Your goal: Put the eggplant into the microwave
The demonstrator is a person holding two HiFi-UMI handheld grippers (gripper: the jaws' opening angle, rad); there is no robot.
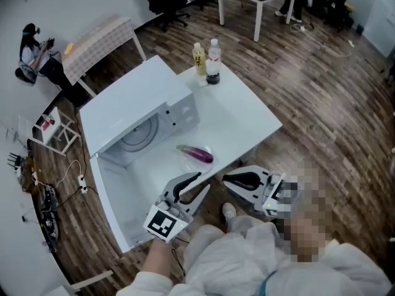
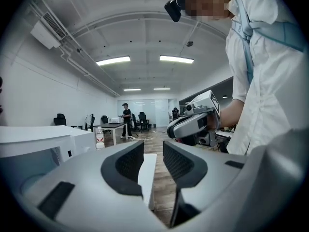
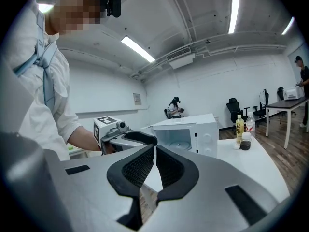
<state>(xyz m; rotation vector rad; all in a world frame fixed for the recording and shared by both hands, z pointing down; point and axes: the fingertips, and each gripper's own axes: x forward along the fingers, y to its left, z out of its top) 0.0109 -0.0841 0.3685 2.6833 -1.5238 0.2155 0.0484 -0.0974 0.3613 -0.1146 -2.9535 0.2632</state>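
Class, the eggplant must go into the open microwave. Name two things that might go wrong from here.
The eggplant lies near the table's front edge; a clumsy nudge may roll it off. The microwave's open door juts out beside the left gripper, so a swing toward the cavity might strike it.

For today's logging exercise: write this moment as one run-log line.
eggplant: on table, before microwave | microwave door: open | left claw: open, empty | right claw: shut, empty
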